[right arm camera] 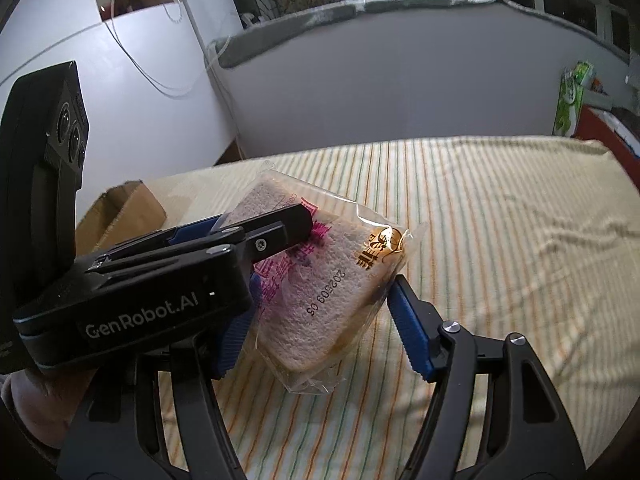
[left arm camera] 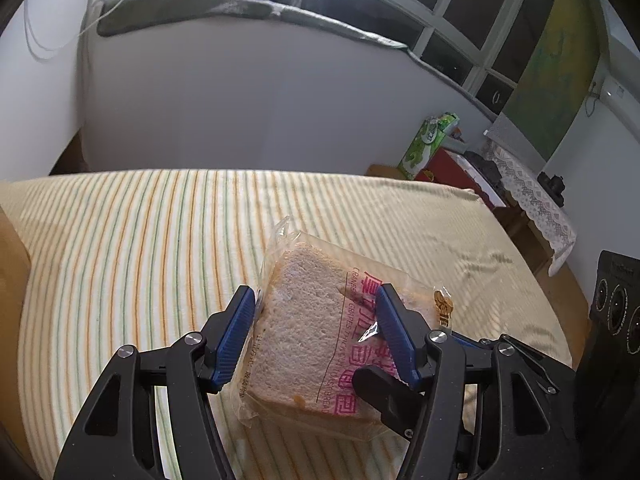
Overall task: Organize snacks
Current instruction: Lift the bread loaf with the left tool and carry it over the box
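Bread packet: we see one clear plastic packet of sliced toast bread (left arm camera: 308,320), printed with pink characters and a gold logo, lifted a little off the striped cloth, toward the near edge of the bed.
Left gripper: our left gripper (left arm camera: 316,300) has its blue pads closed on the two sides of the packet at a middling width; the left pad presses the crust edge and the right pad dents the printed film.
Right gripper: our right gripper (right arm camera: 320,312) is also closed on the same packet at a middling width; its right blue pad touches the crust corner, while its left pad is partly hidden behind the other gripper's black body.
Crossing: in the right wrist view we see the left gripper reaching in from the left, one black finger lying over the pink print.
Packet tilt: the packet sits slanted in our hold, its date stamp running along the crust.
Bed: the bed (left arm camera: 120,240) carries a cream cloth with orange and green stripes; the cloth is rumpled toward the right edge.
Cardboard box: we see a brown cardboard box (right arm camera: 120,212) at the bed's far left corner, well apart from the packet.
Hand: a part of a hand (right arm camera: 36,404) shows under the left gripper's body.
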{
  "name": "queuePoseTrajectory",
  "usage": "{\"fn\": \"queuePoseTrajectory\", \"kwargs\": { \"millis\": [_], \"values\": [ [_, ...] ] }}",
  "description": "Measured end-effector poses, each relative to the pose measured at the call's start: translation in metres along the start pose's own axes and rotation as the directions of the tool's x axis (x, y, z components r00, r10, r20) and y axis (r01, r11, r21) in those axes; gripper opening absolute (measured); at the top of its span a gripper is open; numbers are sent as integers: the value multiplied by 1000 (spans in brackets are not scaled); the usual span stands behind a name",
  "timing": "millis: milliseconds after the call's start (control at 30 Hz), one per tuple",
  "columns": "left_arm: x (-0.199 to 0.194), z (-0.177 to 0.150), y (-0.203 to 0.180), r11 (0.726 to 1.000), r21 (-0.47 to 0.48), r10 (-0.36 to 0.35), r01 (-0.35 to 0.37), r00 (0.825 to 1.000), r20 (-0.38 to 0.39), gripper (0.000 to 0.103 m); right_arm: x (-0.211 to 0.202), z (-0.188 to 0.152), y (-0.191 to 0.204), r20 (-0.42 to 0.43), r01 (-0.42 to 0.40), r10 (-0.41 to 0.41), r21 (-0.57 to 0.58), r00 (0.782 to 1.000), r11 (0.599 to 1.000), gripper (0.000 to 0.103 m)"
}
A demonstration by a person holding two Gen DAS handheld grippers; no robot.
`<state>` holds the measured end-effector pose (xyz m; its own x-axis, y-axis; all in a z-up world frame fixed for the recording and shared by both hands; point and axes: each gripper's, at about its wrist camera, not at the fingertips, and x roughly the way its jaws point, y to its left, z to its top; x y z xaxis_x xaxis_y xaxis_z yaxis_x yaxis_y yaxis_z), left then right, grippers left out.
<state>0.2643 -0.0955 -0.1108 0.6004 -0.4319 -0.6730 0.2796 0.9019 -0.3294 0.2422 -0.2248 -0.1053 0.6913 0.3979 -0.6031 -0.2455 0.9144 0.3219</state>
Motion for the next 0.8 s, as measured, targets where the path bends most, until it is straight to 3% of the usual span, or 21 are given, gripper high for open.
{"fn": "queuePoseTrajectory", "kwargs": {
  "millis": [300,567,800],
  "values": [
    [-81,14,-39,997,83,-7,-7,986,164,62,-99,20,39,183,3,10,-69,983,998,69],
    [-188,7,-75,985,163,-12,-48,938,348,62,-199,7,88,347,-3,53,-144,936,990,69],
    [-244,-22,-81,981,177,-10,-73,904,427,62,-228,-18,122,375,-5,80,-198,924,980,68]
  ]
}}
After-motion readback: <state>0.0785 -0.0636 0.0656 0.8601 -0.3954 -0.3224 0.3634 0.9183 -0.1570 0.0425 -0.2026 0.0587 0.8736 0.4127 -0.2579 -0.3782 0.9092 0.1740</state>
